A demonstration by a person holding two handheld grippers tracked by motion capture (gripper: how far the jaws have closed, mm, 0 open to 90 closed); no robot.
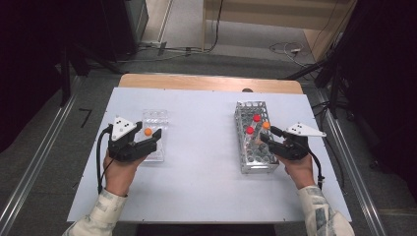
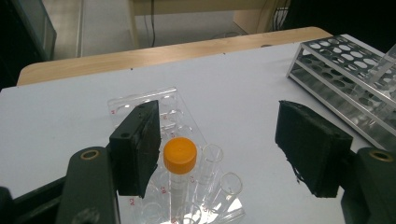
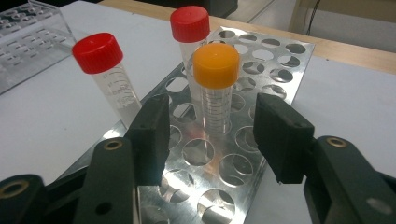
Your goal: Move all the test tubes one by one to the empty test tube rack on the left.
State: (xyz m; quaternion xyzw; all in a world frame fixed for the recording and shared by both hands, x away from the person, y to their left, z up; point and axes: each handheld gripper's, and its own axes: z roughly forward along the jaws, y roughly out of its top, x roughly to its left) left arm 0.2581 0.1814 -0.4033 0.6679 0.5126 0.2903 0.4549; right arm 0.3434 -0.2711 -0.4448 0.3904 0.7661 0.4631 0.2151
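A white table (image 1: pixel 206 162) has two racks on it. On the table, the clear plastic rack (image 1: pixel 155 129) sits at about 9 o'clock, and the shiny metal rack (image 1: pixel 253 137) full of round holes sits at about 3 o'clock. They are well apart.

The left gripper (image 1: pixel 153 139) hangs over the near end of the clear plastic rack. Its two black jaws stand apart. In the left gripper view, a tube with an orange cap (image 2: pixel 180 161) stands upright in that rack, just beside the jaw at 9 o'clock. I cannot tell if that jaw touches it. The other jaw is well away from it, so nothing is squeezed.

The right gripper (image 1: pixel 268 132) is at the 3 o'clock edge of the metal rack. Its jaws stand apart too. In the right gripper view, another orange-capped tube (image 3: pixel 216 84) stands upright in a hole of the metal rack, just past the jaw tips at 12 o'clock. The pads do not press on it. Two red-capped tubes stand in the same rack: one (image 3: pixel 108 70) leans at about 10 o'clock, and one (image 3: pixel 190 32) stands right behind the orange-capped tube.
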